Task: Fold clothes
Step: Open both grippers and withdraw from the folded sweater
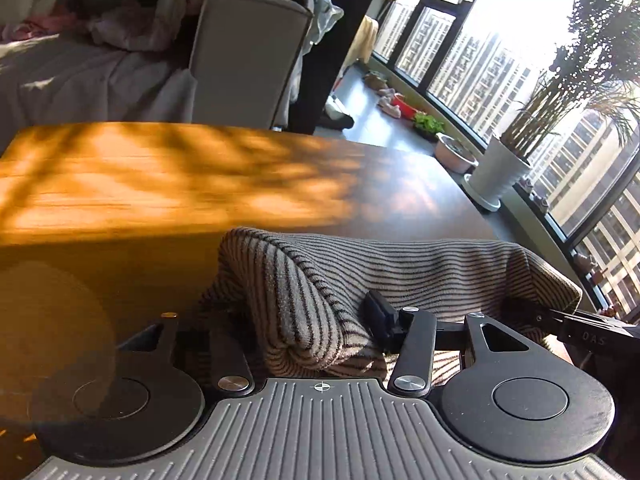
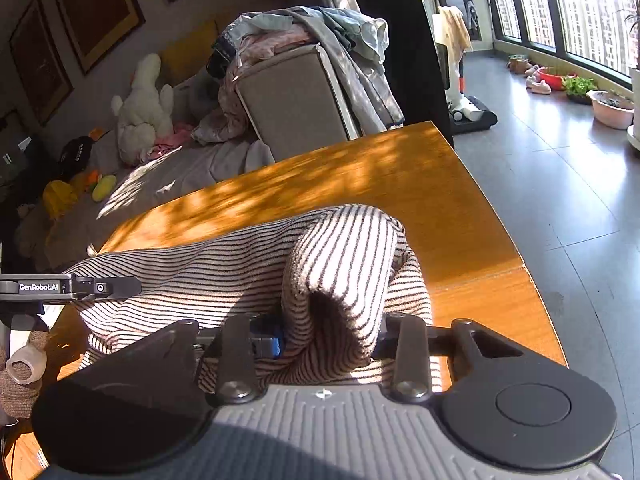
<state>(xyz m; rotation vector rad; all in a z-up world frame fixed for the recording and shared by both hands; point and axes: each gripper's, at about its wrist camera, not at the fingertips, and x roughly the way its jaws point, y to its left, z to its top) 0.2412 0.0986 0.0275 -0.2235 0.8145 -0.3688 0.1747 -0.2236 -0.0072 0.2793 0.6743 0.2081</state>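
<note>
A grey garment with thin black stripes (image 1: 400, 272) lies bunched at the near edge of the wooden table (image 1: 120, 184). In the left wrist view a thick fold of it rises between the jaws of my left gripper (image 1: 304, 336), which is shut on it; only the right finger (image 1: 378, 316) shows. In the right wrist view my right gripper (image 2: 328, 340) is shut on another rolled fold of the striped garment (image 2: 344, 264), a blue pad (image 2: 272, 340) pressing its left side. The garment spans between both grippers. Each view catches the other gripper at its edge: the right gripper (image 1: 588, 332), the left gripper (image 2: 80, 286).
Beyond the table (image 2: 440, 200) stands a grey chair (image 1: 248, 56) heaped with loose clothes (image 2: 304, 28). A bed with a white plush toy (image 2: 140, 108) lies to the left. A white plant pot (image 1: 496, 172), a pink basin (image 2: 612, 110) and tall windows line the right.
</note>
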